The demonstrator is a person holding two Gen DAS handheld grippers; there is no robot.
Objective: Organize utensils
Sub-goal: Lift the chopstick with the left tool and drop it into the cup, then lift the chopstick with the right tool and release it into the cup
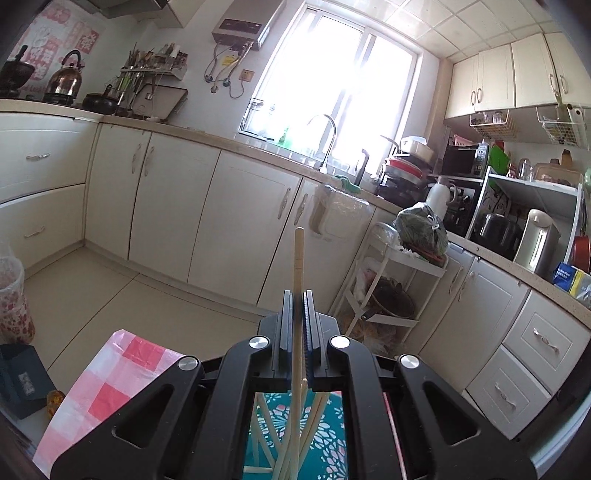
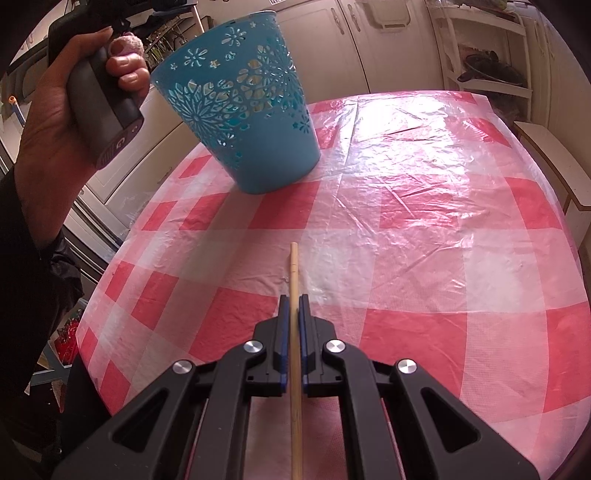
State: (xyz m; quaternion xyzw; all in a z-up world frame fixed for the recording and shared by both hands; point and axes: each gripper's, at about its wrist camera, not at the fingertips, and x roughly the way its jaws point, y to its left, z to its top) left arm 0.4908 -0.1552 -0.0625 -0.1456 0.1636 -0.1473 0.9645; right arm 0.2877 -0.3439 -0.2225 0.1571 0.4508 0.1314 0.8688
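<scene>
This is a home kitchen. In the left wrist view, cream cabinets [image 1: 177, 206] run under a stone counter [image 1: 229, 142] from nine o'clock round to four o'clock. A sink tap [image 1: 328, 136] stands at twelve o'clock beneath a bright window [image 1: 332, 74], with a wall water heater [image 1: 245, 24] at eleven. A kettle [image 1: 66, 79] sits at ten o'clock; a shelf rack [image 1: 532, 192] with appliances fills three o'clock. A table with a pink checked plastic cloth [image 2: 406, 206] fills the right wrist view.

light: daylight, window [image 1: 332, 85] blown out | tablecloth [image 2: 406, 155] glare | edges: fisheye-bent
</scene>
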